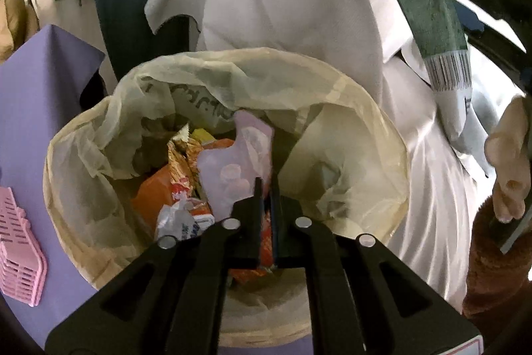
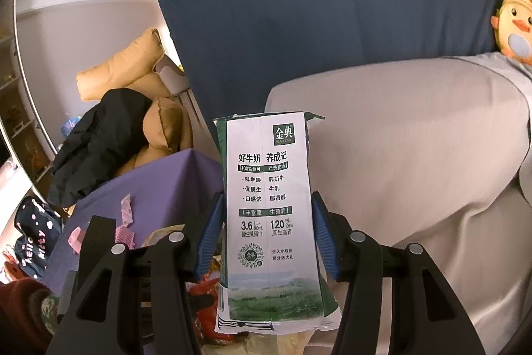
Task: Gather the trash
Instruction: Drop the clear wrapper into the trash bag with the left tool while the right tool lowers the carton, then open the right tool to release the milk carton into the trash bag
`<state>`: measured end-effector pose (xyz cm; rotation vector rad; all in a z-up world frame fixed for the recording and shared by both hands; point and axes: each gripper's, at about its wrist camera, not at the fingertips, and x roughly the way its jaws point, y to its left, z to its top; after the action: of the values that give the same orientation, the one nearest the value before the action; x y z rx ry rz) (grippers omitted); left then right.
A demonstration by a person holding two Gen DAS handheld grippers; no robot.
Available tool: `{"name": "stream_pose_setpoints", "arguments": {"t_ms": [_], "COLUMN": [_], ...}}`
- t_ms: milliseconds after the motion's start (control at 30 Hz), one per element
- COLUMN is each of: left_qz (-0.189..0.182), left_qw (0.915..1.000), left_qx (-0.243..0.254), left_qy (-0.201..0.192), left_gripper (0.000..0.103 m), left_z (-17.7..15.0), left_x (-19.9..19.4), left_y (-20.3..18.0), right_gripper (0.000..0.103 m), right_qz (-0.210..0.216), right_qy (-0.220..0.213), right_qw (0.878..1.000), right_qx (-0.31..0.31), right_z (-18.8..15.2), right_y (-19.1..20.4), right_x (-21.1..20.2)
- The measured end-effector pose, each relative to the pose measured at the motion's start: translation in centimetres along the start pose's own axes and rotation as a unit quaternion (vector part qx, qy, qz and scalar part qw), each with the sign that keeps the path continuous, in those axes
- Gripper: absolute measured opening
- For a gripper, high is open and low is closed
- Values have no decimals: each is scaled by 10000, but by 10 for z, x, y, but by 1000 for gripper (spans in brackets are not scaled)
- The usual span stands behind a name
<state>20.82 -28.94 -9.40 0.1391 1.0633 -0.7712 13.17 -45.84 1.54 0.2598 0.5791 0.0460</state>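
A bin lined with a yellowish bag (image 1: 365, 135) sits right below my left gripper (image 1: 266, 185) and holds several wrappers, orange, gold and white. The jaws stand a narrow slit apart. A lilac wrapper (image 1: 229, 162) lies just past the left fingertip, over the other trash, and I see no pad pressing it. My right gripper (image 2: 266, 205) is shut on a flattened green-and-white milk carton (image 2: 269, 195), upright between the blue pads (image 2: 209, 235). In the left wrist view the same carton (image 1: 429, 5) hangs above the bin's right side.
The bin stands between a purple table (image 1: 43, 108) and a sofa under a pale cover (image 2: 415, 155). Pink plastic pieces (image 1: 20, 255) and pink scraps (image 2: 126, 212) lie on the table. A person's hand (image 1: 508, 162) shows at the right edge.
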Motion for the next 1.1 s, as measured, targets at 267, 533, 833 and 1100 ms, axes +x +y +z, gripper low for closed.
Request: {"name": "stream_pose_setpoints", "arguments": {"t_ms": [267,533,833,1100], "left_qz": [-24,552,832,906], "left_qw": [9982,9907,9843,9748], "left_qx": [-435,-628,-860,-1398], "left_qy": [-404,-1070,-1296,-1482], "left_gripper": [38,44,45,48], "left_z": [-4,-29,-60,-86], "left_x": [-45,-113,-144,-169], "left_y": [25,48,80,125], "right_gripper": [49,49,49,49], "right_qz": [56,293,-77,-146], "right_qy": [-53,376,1451,2230], "right_qw": [9997,9968,9830,9705], "right_qx": [-217,-648,-1119,-909], "right_z": [0,-19,-67,-89], "right_y": [16,50,82,76], "right_x": [3,35,112,144]}}
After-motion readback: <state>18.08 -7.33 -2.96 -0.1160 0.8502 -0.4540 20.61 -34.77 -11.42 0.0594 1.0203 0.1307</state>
